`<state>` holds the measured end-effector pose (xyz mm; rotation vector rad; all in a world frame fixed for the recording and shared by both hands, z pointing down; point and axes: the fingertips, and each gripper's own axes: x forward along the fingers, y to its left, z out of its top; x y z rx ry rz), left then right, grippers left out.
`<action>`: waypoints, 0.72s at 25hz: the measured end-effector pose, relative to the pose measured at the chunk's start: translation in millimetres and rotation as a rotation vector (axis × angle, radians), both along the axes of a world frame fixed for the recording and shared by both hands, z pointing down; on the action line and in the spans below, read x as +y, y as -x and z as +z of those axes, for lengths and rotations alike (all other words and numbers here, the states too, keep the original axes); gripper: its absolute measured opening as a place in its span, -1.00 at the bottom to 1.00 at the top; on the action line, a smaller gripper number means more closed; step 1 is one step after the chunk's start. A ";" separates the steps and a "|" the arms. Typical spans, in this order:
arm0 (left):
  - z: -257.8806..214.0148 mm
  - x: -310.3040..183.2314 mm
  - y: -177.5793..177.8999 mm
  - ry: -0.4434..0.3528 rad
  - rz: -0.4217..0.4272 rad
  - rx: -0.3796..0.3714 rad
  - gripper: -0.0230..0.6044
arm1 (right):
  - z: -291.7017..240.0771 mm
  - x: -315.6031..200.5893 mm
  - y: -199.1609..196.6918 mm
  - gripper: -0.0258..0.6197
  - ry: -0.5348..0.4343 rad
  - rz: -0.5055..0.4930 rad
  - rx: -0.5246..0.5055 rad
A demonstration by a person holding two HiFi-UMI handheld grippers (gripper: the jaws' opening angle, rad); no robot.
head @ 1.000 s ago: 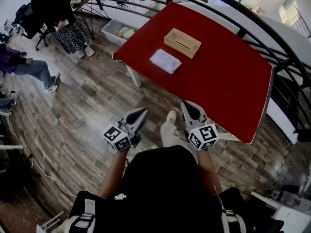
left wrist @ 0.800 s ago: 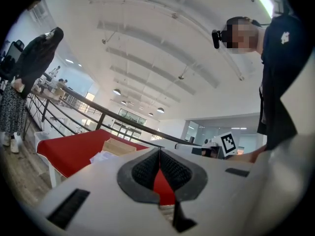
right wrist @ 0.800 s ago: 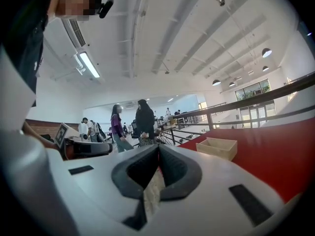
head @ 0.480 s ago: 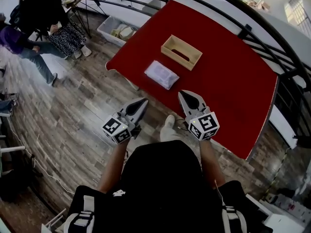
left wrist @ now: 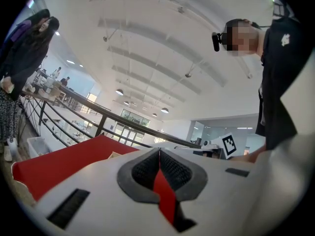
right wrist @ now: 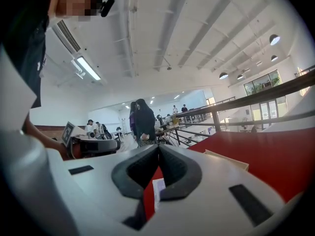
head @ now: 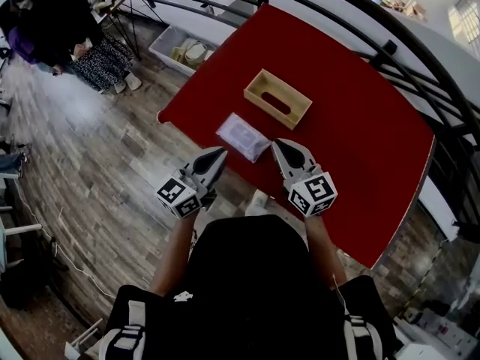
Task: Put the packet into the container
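Now left gripper (head: 220,154) and right gripper (head: 277,143) hover with jaws closed and empty, just short of the flat white packet (head: 243,136). It lies on the red table (head: 360,141) near the open tan wooden container (head: 277,98).

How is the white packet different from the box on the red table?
The packet is white; the box is tan. The packet lies flat and closed, while the box has raised walls and an open top. The packet is nearer the table's near edge; the box sits farther in. Both rest on the red table.
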<state>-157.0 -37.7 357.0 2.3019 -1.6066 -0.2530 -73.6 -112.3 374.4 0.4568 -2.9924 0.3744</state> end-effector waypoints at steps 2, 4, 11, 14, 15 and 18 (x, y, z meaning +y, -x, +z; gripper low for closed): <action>8.7 -15.6 7.9 -0.008 -0.001 0.013 -0.89 | 5.2 -12.6 6.8 -0.86 0.011 -0.011 0.000; 5.4 -28.6 9.4 -0.018 0.005 0.040 -0.89 | 10.7 -24.2 9.6 -0.86 0.018 -0.019 0.007; 12.0 -44.6 11.7 0.000 0.052 0.050 -0.89 | 22.3 -41.9 20.4 -0.86 0.037 -0.010 0.016; 19.0 -46.9 18.9 0.025 0.070 0.027 -0.89 | 25.6 -42.3 23.2 -0.86 0.050 0.007 0.020; 20.3 -49.2 21.1 0.029 0.080 0.020 -0.89 | 26.9 -43.3 23.2 -0.86 0.053 0.016 0.024; 24.4 -57.9 29.4 0.055 0.105 0.001 -0.89 | 29.5 -45.4 22.8 -0.86 0.065 0.056 0.037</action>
